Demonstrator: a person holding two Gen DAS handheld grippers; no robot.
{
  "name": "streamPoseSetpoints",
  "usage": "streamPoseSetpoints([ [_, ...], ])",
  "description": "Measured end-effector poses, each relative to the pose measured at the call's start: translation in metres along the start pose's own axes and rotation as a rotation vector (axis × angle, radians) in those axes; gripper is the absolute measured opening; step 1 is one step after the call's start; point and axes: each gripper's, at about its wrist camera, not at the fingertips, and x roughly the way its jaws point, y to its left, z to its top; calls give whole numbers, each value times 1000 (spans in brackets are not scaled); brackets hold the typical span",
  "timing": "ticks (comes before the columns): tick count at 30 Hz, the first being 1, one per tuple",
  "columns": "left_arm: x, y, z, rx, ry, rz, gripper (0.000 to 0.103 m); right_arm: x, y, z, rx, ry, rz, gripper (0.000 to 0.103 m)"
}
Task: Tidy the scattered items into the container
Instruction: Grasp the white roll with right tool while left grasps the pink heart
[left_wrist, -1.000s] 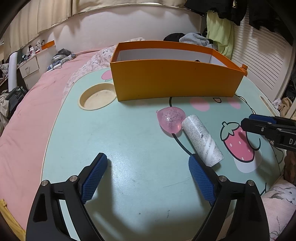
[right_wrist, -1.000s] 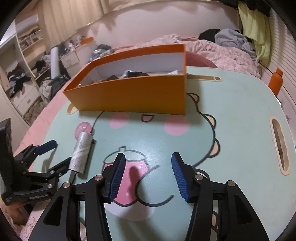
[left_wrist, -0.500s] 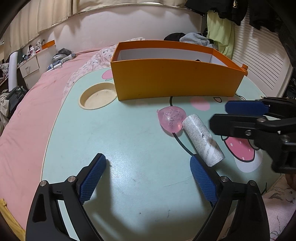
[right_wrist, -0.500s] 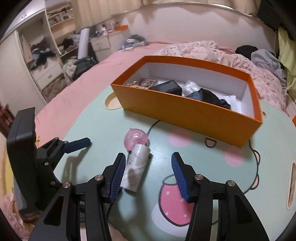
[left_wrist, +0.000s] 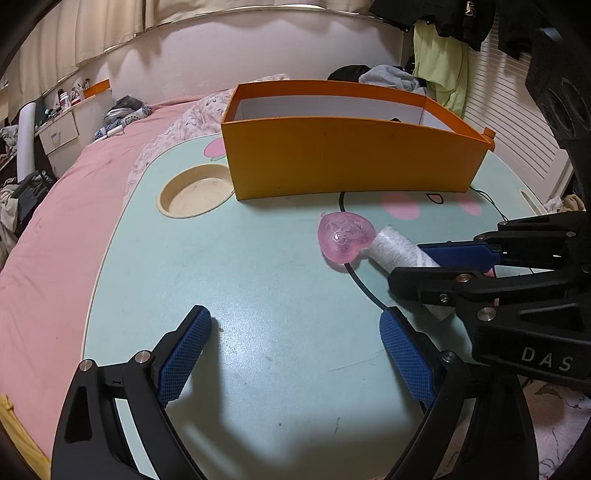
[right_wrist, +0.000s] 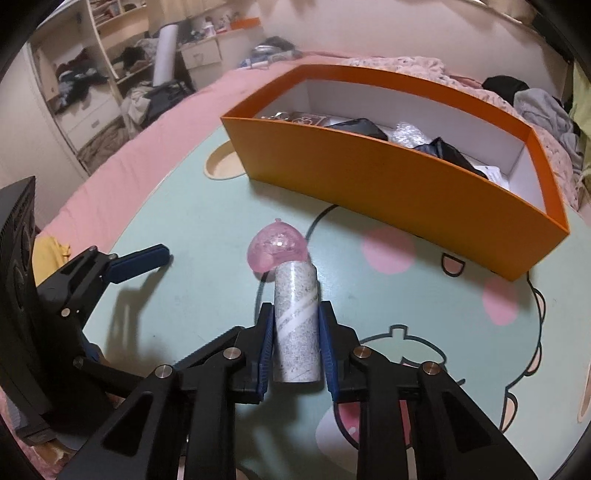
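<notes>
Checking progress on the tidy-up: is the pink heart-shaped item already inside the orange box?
No, the pink heart lies on the table, outside the orange box.

From the left side, the right claw hides most of the speckled roll. The orange box has a tall front wall that hides its inside there. Things inside it look too jumbled to name.

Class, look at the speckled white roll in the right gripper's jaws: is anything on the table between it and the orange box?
Only the pink translucent heart-shaped ball, touching the far end of the speckled white roll. Beyond it the mint-green tabletop is bare up to the orange cardboard box; its near wall must be cleared.
</notes>
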Motion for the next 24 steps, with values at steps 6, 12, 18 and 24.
streamPoseSetpoints([
  [6,0,0,0,-2,0,2,93,-15,-27,-9,123,-76,27,23],
  [12,0,0,0,-2,1,3,93,-42,-73,-28,311,-182,-12,23],
  [18,-7,1,9,8,-35,-7,93,-54,-97,-48,425,-207,-50,23],
  [24,-3,0,38,1,-55,-58,93,-56,-101,-52,447,-197,-31,23],
])
